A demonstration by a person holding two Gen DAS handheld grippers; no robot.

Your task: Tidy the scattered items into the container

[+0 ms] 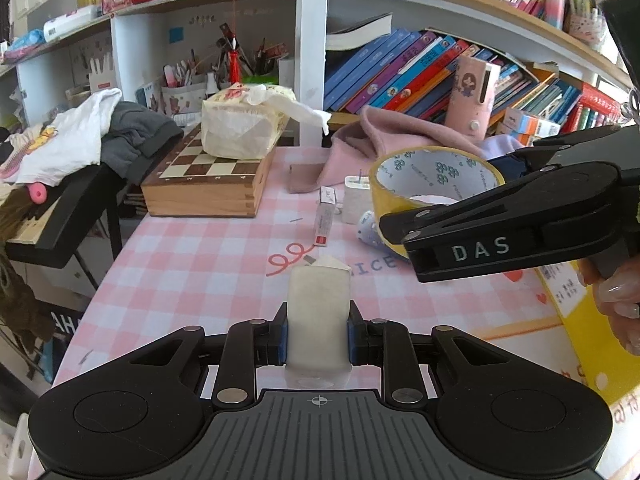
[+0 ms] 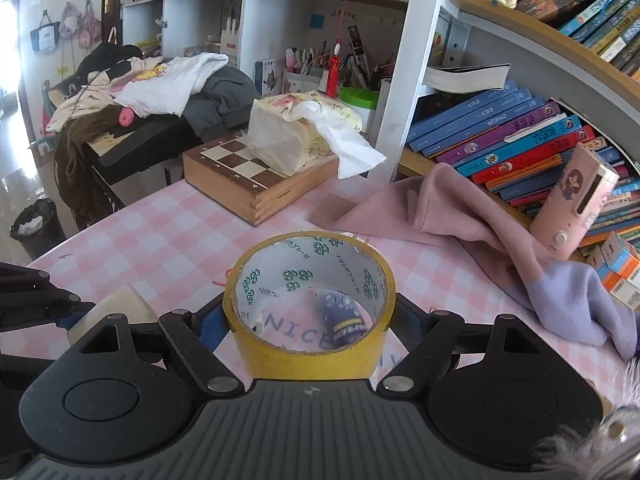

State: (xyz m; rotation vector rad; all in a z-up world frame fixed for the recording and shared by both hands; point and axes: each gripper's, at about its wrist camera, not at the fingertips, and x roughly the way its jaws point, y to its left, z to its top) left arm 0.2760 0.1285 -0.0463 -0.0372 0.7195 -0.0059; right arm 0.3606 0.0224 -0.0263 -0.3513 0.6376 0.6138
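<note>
**Two light loads up, no container in view**

Your left claw (image 1: pixel 318 334) pinches a pale, soft-looking packet (image 1: pixel 319 312) low centre, light and crushable; your right claw (image 2: pixel 310 320) clamps the stiff, hollow tape roll (image 2: pixel 310 300) across its outer wall, above the tabletop (image 2: pixel 160 240); the container is hidden.

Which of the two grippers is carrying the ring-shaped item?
The right gripper: it is shut on the yellow tape roll, a hollow ring. The left gripper holds a solid, whitish block instead.
</note>
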